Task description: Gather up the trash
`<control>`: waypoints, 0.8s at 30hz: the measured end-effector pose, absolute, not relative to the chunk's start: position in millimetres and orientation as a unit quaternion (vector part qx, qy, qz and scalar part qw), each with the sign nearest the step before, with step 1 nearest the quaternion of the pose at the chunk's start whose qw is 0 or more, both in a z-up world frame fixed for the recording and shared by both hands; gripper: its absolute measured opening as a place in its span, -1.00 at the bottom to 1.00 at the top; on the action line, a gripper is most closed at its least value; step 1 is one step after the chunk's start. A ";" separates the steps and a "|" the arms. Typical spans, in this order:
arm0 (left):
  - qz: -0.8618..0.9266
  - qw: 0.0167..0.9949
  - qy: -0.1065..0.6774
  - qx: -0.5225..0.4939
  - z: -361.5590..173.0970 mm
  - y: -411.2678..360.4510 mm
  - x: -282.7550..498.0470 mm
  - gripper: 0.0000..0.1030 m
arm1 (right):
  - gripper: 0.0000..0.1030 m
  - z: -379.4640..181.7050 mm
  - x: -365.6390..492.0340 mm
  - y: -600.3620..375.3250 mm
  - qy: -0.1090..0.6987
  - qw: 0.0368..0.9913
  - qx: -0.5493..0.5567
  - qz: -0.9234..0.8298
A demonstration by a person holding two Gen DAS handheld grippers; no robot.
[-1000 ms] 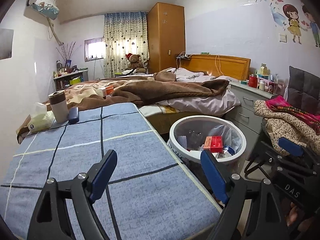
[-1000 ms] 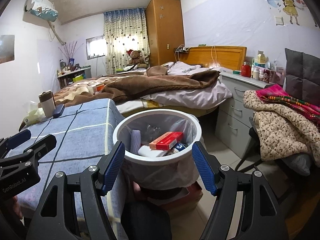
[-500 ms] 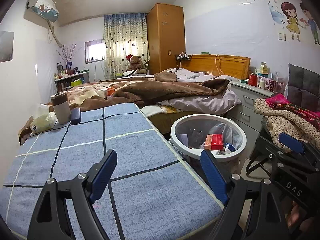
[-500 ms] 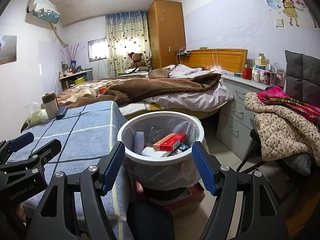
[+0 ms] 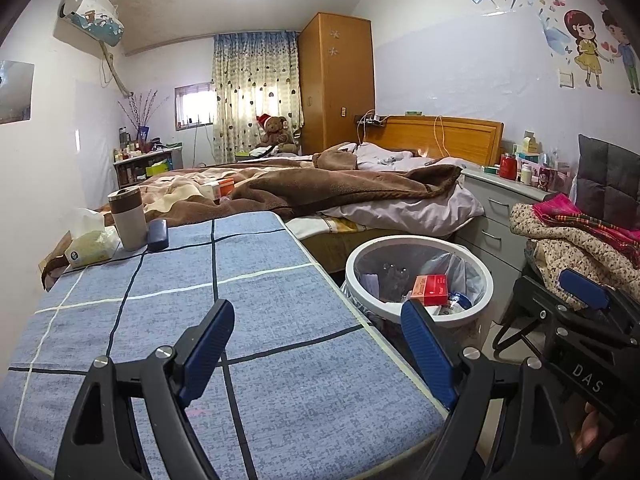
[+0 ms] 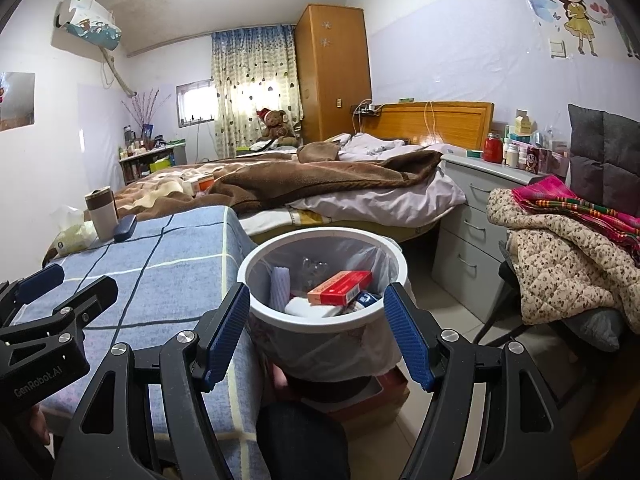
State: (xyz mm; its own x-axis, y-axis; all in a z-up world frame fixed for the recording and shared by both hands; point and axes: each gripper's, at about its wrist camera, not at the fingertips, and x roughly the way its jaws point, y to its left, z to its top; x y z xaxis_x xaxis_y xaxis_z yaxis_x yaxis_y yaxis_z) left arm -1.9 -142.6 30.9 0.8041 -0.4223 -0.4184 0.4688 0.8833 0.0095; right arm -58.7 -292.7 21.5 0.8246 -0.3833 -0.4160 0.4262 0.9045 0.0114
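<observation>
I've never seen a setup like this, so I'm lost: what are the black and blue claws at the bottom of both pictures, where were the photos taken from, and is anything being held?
The claws are hand-held grippers, one in each of a person's hands; no robot arm is involved. Each gripper carries a wide-angle camera looking out along its two blue-padded fingers.

One picture comes from the left gripper, which hovers over a table covered in blue checked cloth. At the table's far end stand a cup, a dark case and a tissue pack.

The other comes from the right gripper, pointed at a white trash bin beside the table. Inside it lie a red box and other scraps.

Both grippers are open and hold nothing.
</observation>
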 end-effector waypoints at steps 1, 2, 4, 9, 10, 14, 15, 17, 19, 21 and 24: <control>-0.234 0.948 0.207 0.056 30.9 -142.6 -2.0 0.68 | 0.38 21.6 -58.7 -292.7 0.207 0.954 0.052 -0.213; -0.233 0.948 0.207 0.056 31.6 -142.2 -1.9 0.68 | 0.38 21.4 -58.7 -292.7 0.207 0.954 0.052 -0.213; -0.233 0.949 0.207 0.055 31.7 -141.9 -1.9 0.68 | 0.38 21.8 -58.9 -292.9 0.207 0.954 0.052 -0.211; -0.232 0.948 0.208 0.056 32.0 -141.6 -2.3 0.68 | 0.38 22.9 -60.9 -292.8 0.209 0.954 0.052 -0.210; -0.232 0.949 0.208 0.055 32.3 -140.8 -2.7 0.68 | 0.38 22.5 -60.5 -292.7 0.208 0.954 0.052 -0.211; -0.232 0.949 0.207 0.055 32.5 -140.3 -2.7 0.68 | 0.38 22.9 -61.1 -292.9 0.208 0.953 0.053 -0.212; -0.231 0.949 0.208 0.056 32.8 -139.8 -2.9 0.68 | 0.38 22.7 -60.2 -292.2 0.208 0.953 0.053 -0.211; -0.231 0.949 0.208 0.055 32.9 -139.4 -2.2 0.68 | 0.38 23.1 -60.3 -292.4 0.209 0.953 0.053 -0.212; -0.230 0.949 0.208 0.055 33.0 -139.2 -2.3 0.68 | 0.38 23.4 -61.0 -292.2 0.209 0.954 0.052 -0.211; -0.231 0.949 0.208 0.054 33.5 -138.9 -2.4 0.68 | 0.38 22.7 -60.0 -291.6 0.208 0.954 0.052 -0.211; -0.230 0.949 0.207 0.054 34.0 -138.5 -2.1 0.68 | 0.38 22.9 -60.1 -291.5 0.208 0.954 0.051 -0.211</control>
